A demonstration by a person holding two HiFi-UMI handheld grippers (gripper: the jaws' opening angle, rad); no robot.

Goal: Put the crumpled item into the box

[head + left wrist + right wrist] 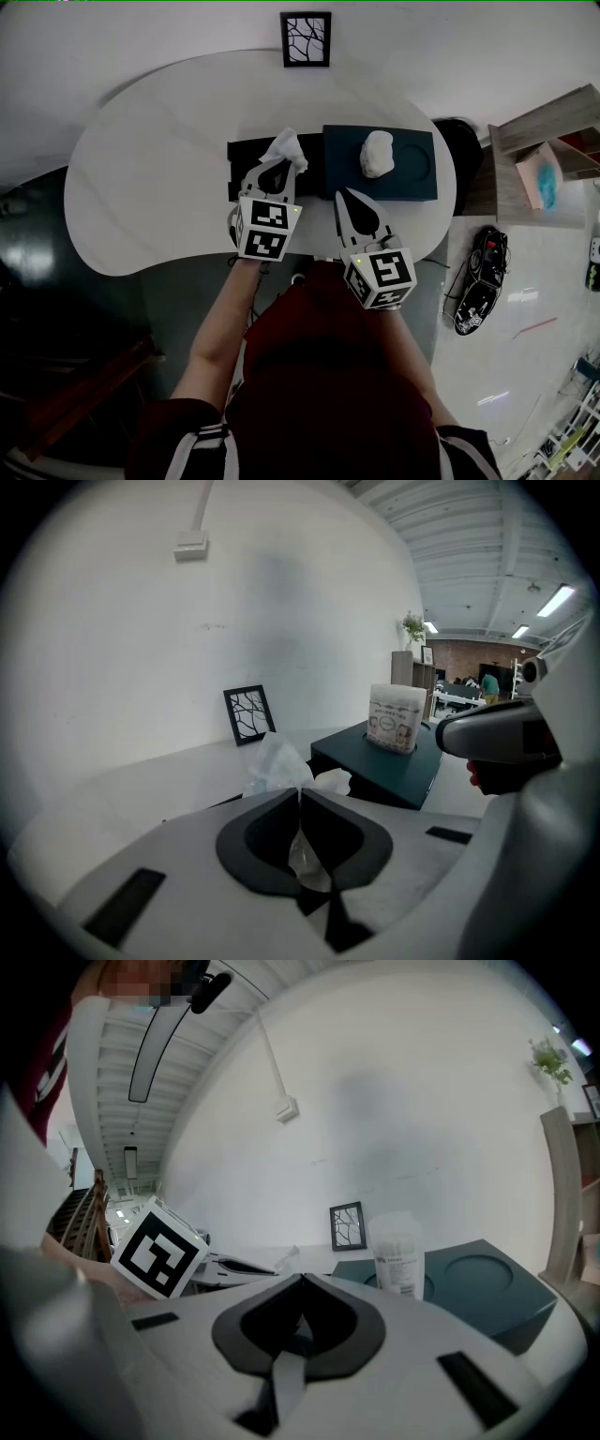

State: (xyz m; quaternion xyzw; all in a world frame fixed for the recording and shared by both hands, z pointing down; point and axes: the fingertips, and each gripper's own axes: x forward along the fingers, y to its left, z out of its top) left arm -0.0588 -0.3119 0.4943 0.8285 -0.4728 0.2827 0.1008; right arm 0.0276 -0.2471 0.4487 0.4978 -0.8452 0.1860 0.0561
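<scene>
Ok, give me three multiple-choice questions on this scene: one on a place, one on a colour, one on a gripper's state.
1. Where does the white pack stand?
A. on the teal box
B. on the floor
C. on a chair

2. What colour is the crumpled item?
A. red
B. black
C. white

3. How are the fingers of the left gripper?
A. wide apart, empty
B. shut on the crumpled item
C. shut on a spoon

Answers: 1 A, the head view shows it on the box's top. 2 C, it looks pale white in the head view. 3 B, the left gripper view shows the item pinched between closed fingers.
</scene>
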